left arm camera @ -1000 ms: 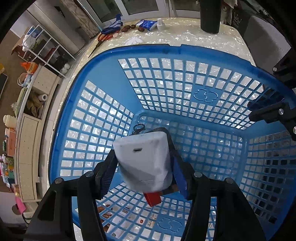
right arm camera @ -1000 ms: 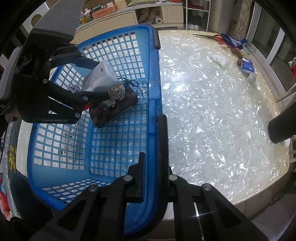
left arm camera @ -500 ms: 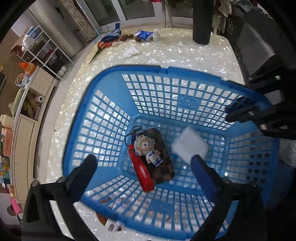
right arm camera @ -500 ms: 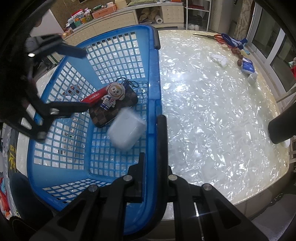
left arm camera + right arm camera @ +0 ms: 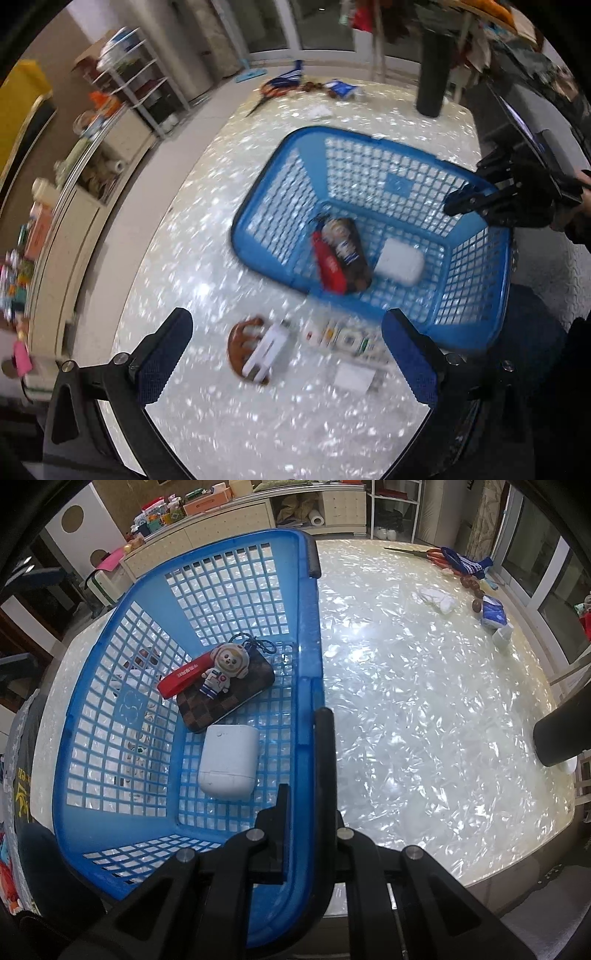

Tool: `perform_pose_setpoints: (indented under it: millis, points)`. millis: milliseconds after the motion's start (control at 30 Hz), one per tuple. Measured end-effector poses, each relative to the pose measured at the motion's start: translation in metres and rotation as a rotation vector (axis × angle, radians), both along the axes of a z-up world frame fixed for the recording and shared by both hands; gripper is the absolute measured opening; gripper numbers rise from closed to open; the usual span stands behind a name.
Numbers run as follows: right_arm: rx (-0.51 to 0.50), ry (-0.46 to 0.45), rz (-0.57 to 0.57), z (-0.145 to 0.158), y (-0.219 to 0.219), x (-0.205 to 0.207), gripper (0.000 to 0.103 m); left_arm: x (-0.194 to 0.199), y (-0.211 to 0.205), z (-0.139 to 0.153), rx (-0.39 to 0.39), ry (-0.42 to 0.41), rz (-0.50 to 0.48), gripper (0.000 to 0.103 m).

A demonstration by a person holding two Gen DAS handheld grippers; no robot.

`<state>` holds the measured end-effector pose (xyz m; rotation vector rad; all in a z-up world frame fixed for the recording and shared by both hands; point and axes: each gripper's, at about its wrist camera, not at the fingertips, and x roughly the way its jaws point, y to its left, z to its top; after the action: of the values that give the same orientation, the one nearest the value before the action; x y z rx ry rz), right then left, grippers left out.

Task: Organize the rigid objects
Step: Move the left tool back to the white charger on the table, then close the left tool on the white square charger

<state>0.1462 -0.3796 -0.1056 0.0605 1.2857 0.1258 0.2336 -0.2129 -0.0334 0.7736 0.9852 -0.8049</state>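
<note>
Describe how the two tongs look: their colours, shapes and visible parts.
The left tongs have a black angular frame with silver screws and two wide fingers covered in textured dark blue padding. The right tongs are also black with silver round bolts on the frame; their fingers look narrow and plain black in the right wrist view. No cables or sleeves are clearly visible.

bg: pearly white table (image 5: 424,709) | cream cabinets (image 5: 229,520) w/ clutter | wire shelf rack (image 5: 136,85) | windows (image 5: 546,565)
</note>
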Motion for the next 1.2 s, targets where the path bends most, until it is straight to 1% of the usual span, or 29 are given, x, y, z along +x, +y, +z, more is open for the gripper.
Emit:
perform_pose_setpoints:
  millis: [133, 300, 367, 467, 633, 800, 867, 967, 1100, 1200]
  points:
    - [-0.002, 0.002, 0.001, 0.001, 0.001, -0.001, 0.008, 0.005, 0.037, -0.010, -0.001, 0.024, 0.098, 0.103]
    - [-0.007, 0.006, 0.004, 0.001, 0.004, -0.003, 0.008, 0.007, 0.072, -0.042, 0.029, 0.041, 0.182, 0.103]
    - [-0.010, 0.008, 0.006, 0.001, 0.004, -0.002, 0.008, 0.006, 0.078, -0.055, 0.048, 0.040, 0.193, 0.103]
    - [-0.012, 0.010, 0.006, 0.001, 0.005, -0.002, 0.008, 0.001, 0.083, -0.077, 0.054, 0.072, 0.198, 0.103]
    - [-0.012, 0.010, 0.005, 0.000, 0.004, -0.002, 0.008, -0.017, 0.079, -0.108, 0.020, 0.129, 0.248, 0.103]
    - [-0.011, 0.011, 0.007, 0.000, 0.004, -0.001, 0.008, -0.038, 0.063, -0.132, -0.007, 0.173, 0.215, 0.103]
    - [-0.010, 0.011, 0.007, 0.000, 0.004, -0.001, 0.008, -0.047, 0.055, -0.138, -0.021, 0.186, 0.172, 0.103]
    - [-0.011, 0.012, 0.007, 0.000, 0.004, -0.001, 0.008, -0.056, 0.047, -0.148, -0.009, 0.172, 0.102, 0.103]
    - [-0.009, 0.011, 0.006, -0.001, 0.003, -0.001, 0.008, -0.062, 0.041, -0.153, -0.015, 0.186, 0.037, 0.103]
    - [-0.009, 0.012, 0.005, 0.000, 0.004, -0.001, 0.008, -0.064, 0.036, -0.158, 0.002, 0.173, -0.008, 0.103]
